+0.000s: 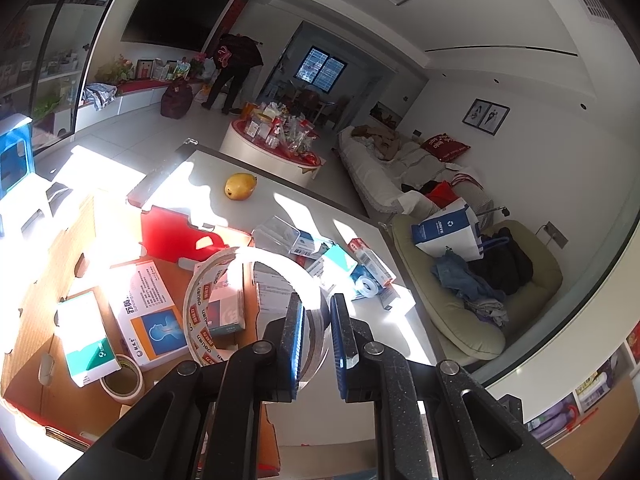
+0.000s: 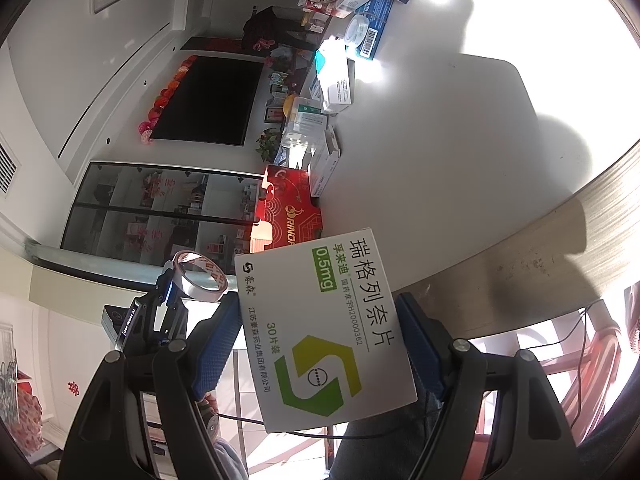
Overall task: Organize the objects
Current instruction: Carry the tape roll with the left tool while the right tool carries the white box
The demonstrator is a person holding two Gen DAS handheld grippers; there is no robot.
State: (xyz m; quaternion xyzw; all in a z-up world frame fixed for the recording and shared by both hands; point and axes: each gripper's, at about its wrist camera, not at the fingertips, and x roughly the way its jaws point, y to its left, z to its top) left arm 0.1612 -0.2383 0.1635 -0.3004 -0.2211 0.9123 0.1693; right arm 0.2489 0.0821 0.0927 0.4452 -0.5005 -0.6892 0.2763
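My left gripper [image 1: 318,302] is shut on the rim of a large tape roll [image 1: 198,312] with a red-and-white inner label. It holds the roll upright over an open cardboard box [image 1: 40,280] that contains several medicine boxes [image 1: 148,316] and a beige tape roll [image 1: 122,380]. In the right wrist view my right gripper [image 2: 318,300] is shut on a white medicine box [image 2: 320,332] with a green logo, held off the table's near edge. That view also shows the left gripper [image 2: 171,286] with its tape roll [image 2: 200,276] to the left.
On the white table [image 1: 360,332] lie a yellow fruit [image 1: 239,186], a clear plastic case [image 1: 280,234], several medicine boxes [image 1: 340,264] and a small clear tape roll [image 1: 367,285]. A person [image 1: 236,68] stands far back by a wall cabinet. A sofa [image 1: 384,172] and cushion sit to the right.
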